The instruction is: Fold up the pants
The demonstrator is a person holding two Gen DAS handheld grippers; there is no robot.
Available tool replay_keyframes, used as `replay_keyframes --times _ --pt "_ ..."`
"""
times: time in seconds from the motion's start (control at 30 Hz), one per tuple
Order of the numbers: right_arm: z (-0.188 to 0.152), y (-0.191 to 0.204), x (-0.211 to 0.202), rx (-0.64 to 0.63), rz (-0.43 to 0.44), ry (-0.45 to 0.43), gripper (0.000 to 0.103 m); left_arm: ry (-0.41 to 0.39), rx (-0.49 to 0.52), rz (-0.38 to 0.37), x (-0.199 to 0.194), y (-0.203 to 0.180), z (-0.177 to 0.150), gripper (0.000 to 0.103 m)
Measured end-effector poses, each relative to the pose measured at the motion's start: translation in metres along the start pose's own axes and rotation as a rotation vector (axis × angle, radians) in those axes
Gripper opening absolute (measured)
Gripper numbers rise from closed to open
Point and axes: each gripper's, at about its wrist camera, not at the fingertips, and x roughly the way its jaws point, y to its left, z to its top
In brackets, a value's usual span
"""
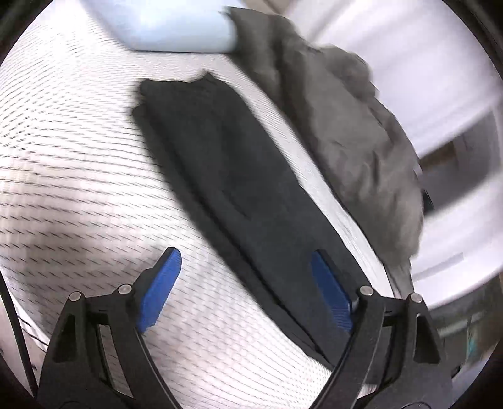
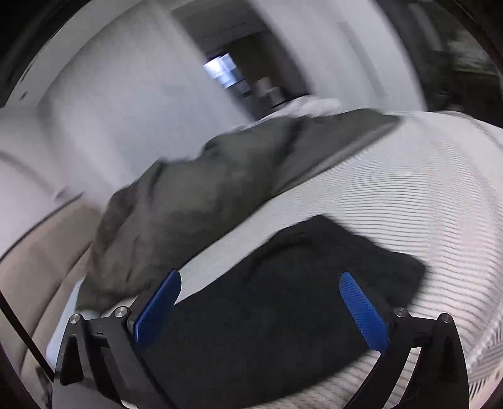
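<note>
Dark navy pants [image 1: 232, 176] lie flat in a long strip on a white textured mattress [image 1: 78, 151], running from the upper middle to the lower right of the left wrist view. My left gripper [image 1: 245, 270] is open above the near end of the pants, its right blue pad [image 1: 330, 292] over the cloth and the left pad over bare mattress. In the right wrist view the pants [image 2: 283, 302] lie as a dark mass under my right gripper [image 2: 261, 289], which is open with nothing between its blue pads. Both views are motion-blurred.
A crumpled grey garment [image 1: 352, 132] lies along the mattress edge beside the pants; it also shows in the right wrist view [image 2: 195, 201]. A pale blue pillow [image 1: 176, 28] sits at the head of the mattress. White walls and a doorway [image 2: 251, 72] lie beyond.
</note>
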Motion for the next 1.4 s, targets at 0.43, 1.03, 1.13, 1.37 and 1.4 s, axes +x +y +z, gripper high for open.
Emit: replay_keyframes --times 0.43,1.03,1.13,1.37,1.4 --pt "-0.034 -0.057 0.059 -0.004 0.016 0.150 0.103 -0.115 -0.244 0.050 0.063 0.047 0.083 0.012" --pt "-0.005 -0.124 -0.003 0.167 -0.058 -0.006 0.102 -0.141 -0.176 0.131 0.034 0.034 0.072 0.025" --pt "-0.011 -0.148 0.005 0.264 -0.080 0.052 0.102 -0.074 -0.171 0.077 0.039 0.029 0.063 0.036" --pt "-0.026 -0.168 0.051 0.330 -0.050 0.209 0.072 -0.051 -0.141 0.075 0.064 0.014 0.055 0.024" --pt "-0.026 -0.166 0.055 0.303 -0.064 0.213 0.058 -0.059 -0.140 0.071 0.068 0.012 0.058 0.011"
